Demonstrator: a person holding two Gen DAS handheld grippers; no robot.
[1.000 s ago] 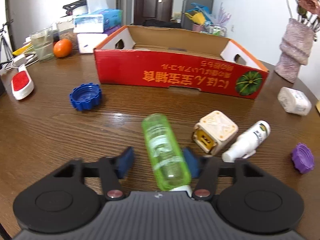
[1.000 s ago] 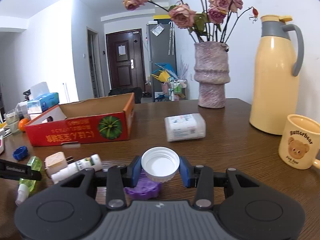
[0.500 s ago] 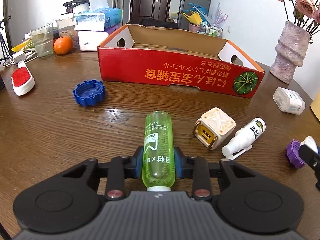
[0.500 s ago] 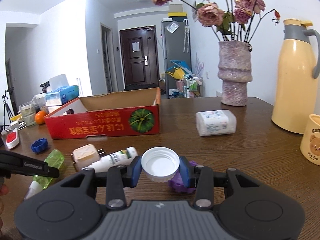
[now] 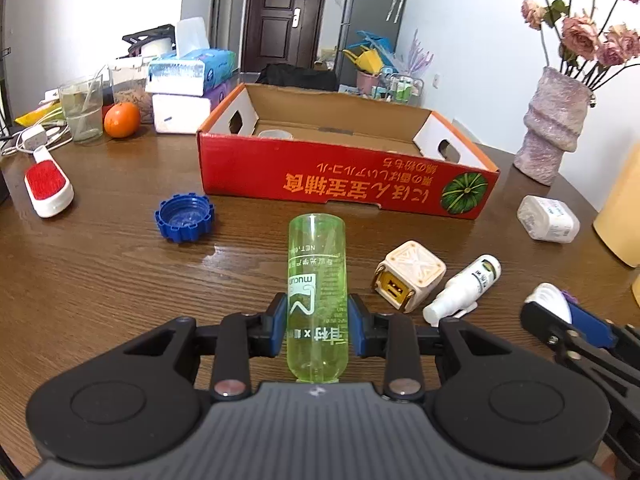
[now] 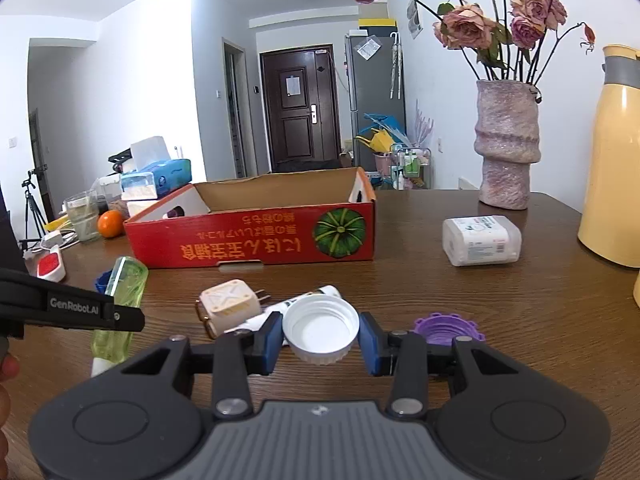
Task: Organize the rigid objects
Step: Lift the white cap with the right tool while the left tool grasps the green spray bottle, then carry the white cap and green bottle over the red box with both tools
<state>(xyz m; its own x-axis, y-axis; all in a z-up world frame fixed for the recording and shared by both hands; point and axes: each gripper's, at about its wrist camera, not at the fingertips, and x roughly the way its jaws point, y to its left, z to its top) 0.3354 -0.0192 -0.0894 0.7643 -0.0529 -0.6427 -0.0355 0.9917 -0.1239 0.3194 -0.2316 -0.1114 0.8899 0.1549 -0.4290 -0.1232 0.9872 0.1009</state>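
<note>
"mucun" and "NET." can be read on the green bottle (image 5: 316, 300), which is clamped between the blue fingers (image 5: 276, 330) of the left gripper (image 5: 316, 332) and held level, pointing toward the red cardboard box (image 5: 344, 176). The box front is printed with upside-down yellow characters and a green pumpkin. "GenRobot.AI" is seen on the left gripper's side in the right wrist view. A white cap (image 6: 320, 328) is gripped by the right gripper (image 6: 320, 338), raised above the counter (image 6: 500, 300), open side up.

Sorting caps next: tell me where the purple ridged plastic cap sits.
The purple ridged plastic cap lies on the wooden table, just right of the right gripper.
</note>
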